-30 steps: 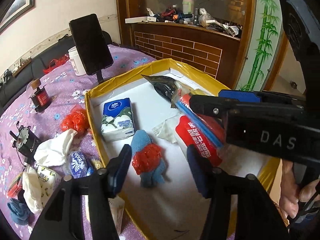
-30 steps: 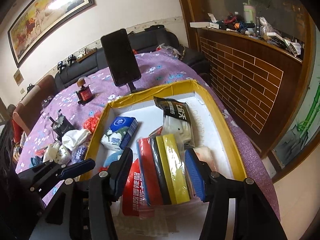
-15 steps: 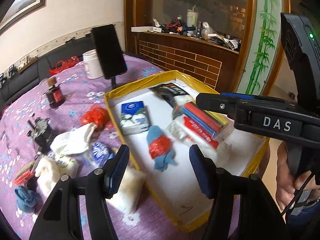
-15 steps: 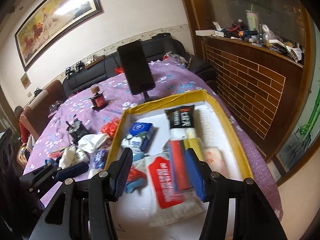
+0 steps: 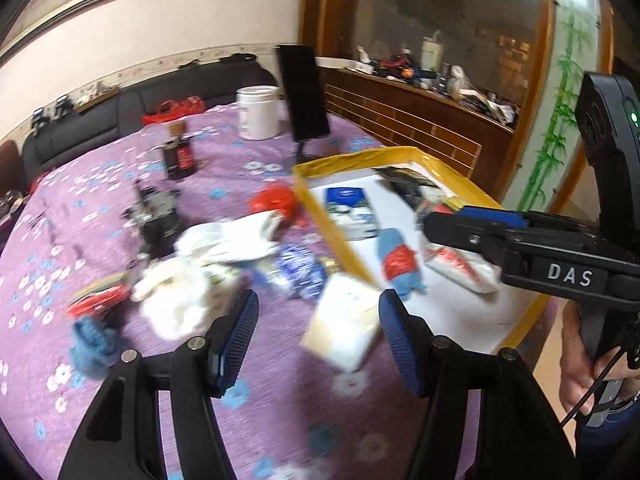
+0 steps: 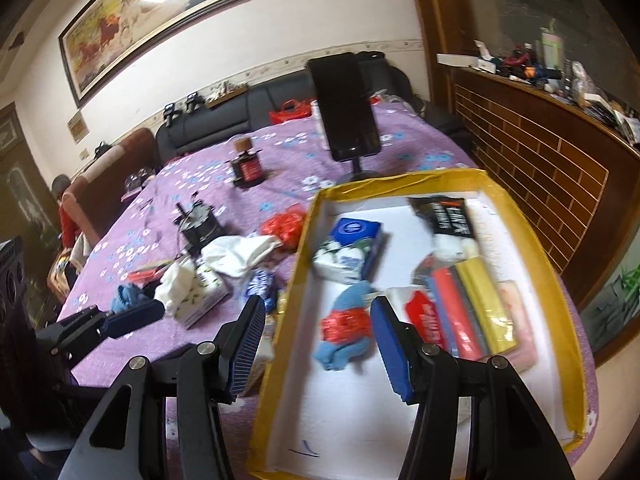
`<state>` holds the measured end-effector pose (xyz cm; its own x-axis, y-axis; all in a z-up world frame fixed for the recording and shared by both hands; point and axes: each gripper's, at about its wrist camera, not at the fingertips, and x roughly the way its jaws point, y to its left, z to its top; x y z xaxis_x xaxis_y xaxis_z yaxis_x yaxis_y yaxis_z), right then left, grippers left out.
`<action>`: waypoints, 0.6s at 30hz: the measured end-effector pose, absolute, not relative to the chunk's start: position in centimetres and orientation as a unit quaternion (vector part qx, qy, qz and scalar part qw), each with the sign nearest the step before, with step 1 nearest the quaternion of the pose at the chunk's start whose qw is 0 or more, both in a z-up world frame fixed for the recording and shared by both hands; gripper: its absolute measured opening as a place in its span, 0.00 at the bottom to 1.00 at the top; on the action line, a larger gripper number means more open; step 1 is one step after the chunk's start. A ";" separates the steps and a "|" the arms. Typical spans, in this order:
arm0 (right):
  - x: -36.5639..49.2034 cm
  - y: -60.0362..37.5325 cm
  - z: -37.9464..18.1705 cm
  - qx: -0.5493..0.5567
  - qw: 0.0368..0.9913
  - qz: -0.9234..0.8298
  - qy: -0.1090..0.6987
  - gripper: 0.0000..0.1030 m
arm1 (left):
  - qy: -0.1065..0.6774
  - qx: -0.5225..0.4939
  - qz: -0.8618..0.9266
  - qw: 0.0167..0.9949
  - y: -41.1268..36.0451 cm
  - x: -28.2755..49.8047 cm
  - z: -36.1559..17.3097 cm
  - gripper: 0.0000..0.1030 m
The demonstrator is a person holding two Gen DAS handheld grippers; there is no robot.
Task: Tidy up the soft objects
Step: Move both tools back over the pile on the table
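Right wrist view: about 5 soft items fill the yellow-rimmed box; a blurred pile waits left on the surface. Both the left hand-held gripper and the right hand-held gripper gape empty.

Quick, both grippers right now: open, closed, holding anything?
Left gripper: open, holding nothing, above the purple tablecloth.
Right gripper: open, holding nothing, over the yellow-rimmed box.

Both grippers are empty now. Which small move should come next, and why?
Probably lower the open left gripper onto the pale tissue pack beside the yellow box: it lies outside the box, nearest between the jaws.
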<state>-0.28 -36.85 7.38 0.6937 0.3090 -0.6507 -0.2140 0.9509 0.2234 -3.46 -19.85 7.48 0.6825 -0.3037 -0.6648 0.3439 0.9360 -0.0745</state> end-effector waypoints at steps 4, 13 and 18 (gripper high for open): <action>0.0 -35.0 6.9 0.055 0.912 0.158 0.374 0.58 | 0.354 0.013 -0.146 0.924 -16.1 -4.0 7.6 0.60; 1.2 -32.3 5.5 0.041 0.899 0.177 0.398 0.59 | 0.359 -0.014 -0.046 0.932 -7.2 -4.2 6.6 0.64; 2.6 -31.0 4.5 0.018 0.896 0.164 0.411 0.60 | 0.380 -0.030 -0.007 0.925 -4.0 -3.0 5.2 0.64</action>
<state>2.63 -30.98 4.47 0.6081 0.3083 -0.7316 -0.2781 0.9459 0.1674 -2.98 -4.03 5.22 0.7114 -0.0363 -0.7018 -0.0092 0.9981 -0.0609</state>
